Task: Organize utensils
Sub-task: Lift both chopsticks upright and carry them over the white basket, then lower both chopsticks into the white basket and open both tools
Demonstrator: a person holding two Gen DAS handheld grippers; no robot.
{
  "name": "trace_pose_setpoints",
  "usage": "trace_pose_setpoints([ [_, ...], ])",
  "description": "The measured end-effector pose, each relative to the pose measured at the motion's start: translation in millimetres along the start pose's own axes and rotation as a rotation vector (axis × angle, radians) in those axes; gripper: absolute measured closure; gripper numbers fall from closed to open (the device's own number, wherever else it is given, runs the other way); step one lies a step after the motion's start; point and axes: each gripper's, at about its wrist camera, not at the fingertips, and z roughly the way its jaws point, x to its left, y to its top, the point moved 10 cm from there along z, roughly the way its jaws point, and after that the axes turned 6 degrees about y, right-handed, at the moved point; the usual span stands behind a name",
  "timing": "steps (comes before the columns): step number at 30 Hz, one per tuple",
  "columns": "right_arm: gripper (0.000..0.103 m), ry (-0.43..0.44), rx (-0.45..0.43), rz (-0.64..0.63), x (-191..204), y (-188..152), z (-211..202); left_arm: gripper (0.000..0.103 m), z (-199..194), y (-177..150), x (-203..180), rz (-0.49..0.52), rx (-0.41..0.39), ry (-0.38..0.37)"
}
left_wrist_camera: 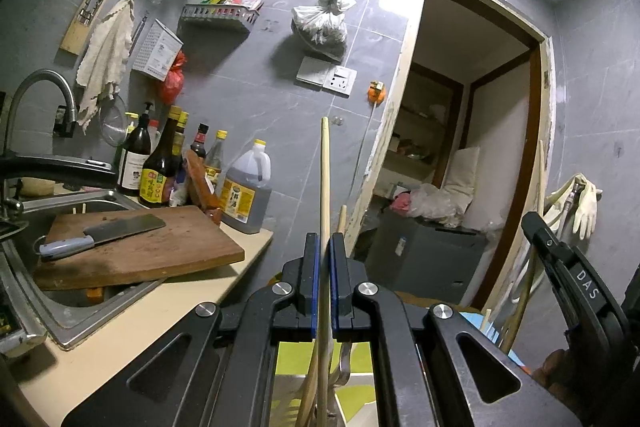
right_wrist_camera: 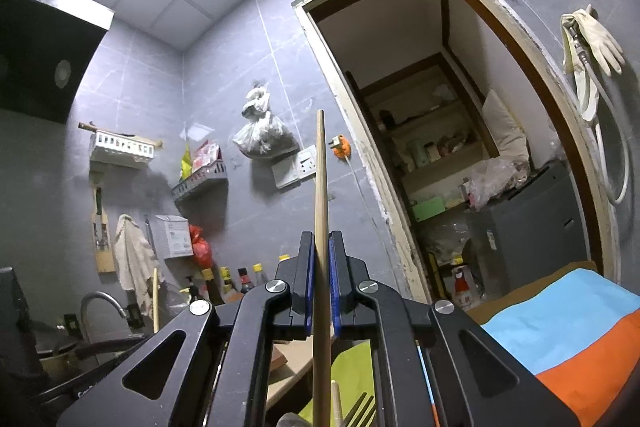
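I see a grey-tiled kitchen with an open doorway (left_wrist_camera: 460,147) into a cluttered storeroom; a pale countertop (left_wrist_camera: 132,323) runs along the wall, carrying a steel sink (left_wrist_camera: 60,311), a wooden cutting board (left_wrist_camera: 160,251) with a cleaver (left_wrist_camera: 100,235) lying on it, and a row of sauce bottles (left_wrist_camera: 168,167) against the tiles. My left gripper (left_wrist_camera: 325,247) has its fingers pressed onto a pale chopstick (left_wrist_camera: 325,179) that stands nearly upright, its lower end running down among other handles in what looks like a utensil holder (left_wrist_camera: 320,387) below. My right gripper (right_wrist_camera: 320,247) likewise pinches a darker wooden chopstick (right_wrist_camera: 320,179), also upright, with a fork (right_wrist_camera: 360,411) just beside its lower end. I judge each stick is being lifted out of, or lowered into, that holder; which, I cannot tell. To do it well I would keep both sticks vertical, move them straight along their length, and avoid snagging the neighbouring handles or the other gripper.
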Motion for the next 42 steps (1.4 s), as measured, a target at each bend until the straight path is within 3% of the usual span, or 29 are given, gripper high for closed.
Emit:
trace_pose_setpoints([
  [10, 0.098, -0.013, 0.044, -0.056, 7.1, -17.6, -0.5, 0.100, 0.6, -11.7, 1.5, -0.013, 0.023, 0.007],
  [19, 0.098, 0.002, 0.109, -0.080, 12.7, -30.0, -6.1, 0.100, -6.0, -24.1, -6.2, 0.045, 0.027, 0.013],
  [30, 0.098, 0.012, 0.223, -0.044, 7.5, -50.4, -9.1, 0.100, -11.1, -28.2, -1.4, 0.069, 0.050, 0.025],
  [42, 0.098, 0.021, 0.260, -0.039, 8.0, -57.9, -14.6, 0.100, -10.2, -25.7, 7.3, 0.083, 0.054, 0.047],
])
